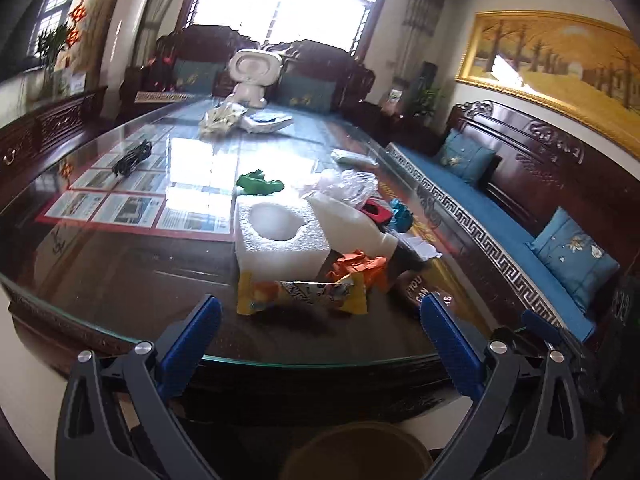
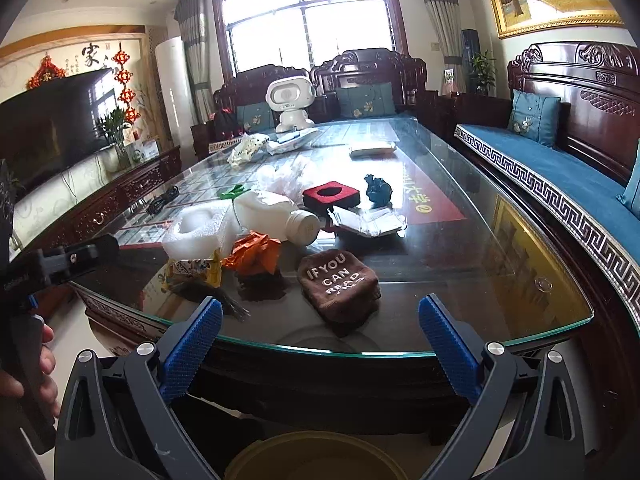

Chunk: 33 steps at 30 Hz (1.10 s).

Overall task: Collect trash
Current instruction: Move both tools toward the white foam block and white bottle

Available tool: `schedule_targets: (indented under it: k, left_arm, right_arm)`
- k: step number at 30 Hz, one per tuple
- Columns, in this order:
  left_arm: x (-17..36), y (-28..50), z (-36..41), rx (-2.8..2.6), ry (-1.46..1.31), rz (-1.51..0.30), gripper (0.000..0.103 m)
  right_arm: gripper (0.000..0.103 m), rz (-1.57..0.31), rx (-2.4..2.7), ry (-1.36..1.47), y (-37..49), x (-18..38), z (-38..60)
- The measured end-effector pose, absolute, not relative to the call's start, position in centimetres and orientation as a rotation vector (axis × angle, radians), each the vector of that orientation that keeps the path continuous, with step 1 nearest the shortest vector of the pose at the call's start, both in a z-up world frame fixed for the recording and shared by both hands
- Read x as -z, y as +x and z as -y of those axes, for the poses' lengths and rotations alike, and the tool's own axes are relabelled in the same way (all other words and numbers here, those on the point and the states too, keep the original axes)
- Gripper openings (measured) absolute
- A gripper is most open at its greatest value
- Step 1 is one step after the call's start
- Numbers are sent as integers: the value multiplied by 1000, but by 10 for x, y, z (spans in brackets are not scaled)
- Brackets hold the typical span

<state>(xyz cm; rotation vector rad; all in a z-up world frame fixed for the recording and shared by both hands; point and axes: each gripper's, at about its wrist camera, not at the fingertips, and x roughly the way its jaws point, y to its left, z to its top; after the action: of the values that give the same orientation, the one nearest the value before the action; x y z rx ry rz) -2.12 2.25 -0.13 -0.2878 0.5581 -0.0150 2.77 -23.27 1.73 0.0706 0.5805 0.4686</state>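
Trash lies on the glass-topped table [image 1: 120, 280]: a yellow snack wrapper [image 1: 300, 294], a white foam block [image 1: 280, 236], crumpled orange paper [image 1: 360, 266], a white plastic bottle [image 1: 352, 224] on its side, and green scrap [image 1: 258, 185]. My left gripper [image 1: 320, 344] is open and empty, just short of the table's near edge, facing the wrapper. My right gripper [image 2: 320, 344] is open and empty, facing a brown cloth [image 2: 340, 286] with white lettering. The right view also shows the bottle [image 2: 276, 218], orange paper [image 2: 256, 254], wrapper [image 2: 196, 272], and dark blue crumpled paper [image 2: 378, 190].
A round yellowish bin [image 2: 316, 458] sits below the grippers, by the table edge. On the table: a red-black foam box [image 2: 332, 196], white papers [image 2: 368, 220], clear plastic [image 2: 284, 178], a black cable [image 1: 132, 156], a white robot toy [image 2: 290, 102]. A blue-cushioned bench [image 2: 560, 176] runs along the right.
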Motion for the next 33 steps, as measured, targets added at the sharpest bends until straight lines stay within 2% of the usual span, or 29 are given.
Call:
schedule_targets:
  k: [8,12,20,27,33]
  left_arm:
    - [6,-14,-15,61,-253,-636,99]
    - [5,-11,-20,95,-283,-585,99]
    - [15,9,-13,143,-201,-602,99]
    - [28,26,-31,80,-247,-642,99]
    - [13,63,-59,-32,-262,-630,99]
  right_arm:
    - [95,-569,-429,67,29,-15,240]
    - [95,-581,-436,79,31,-11,242]
    - [95,-618,-465,105,39,-3,238]
    - [95,-652,-469,94,50,6,232]
    - [95,-661,-469,96,59,10,228]
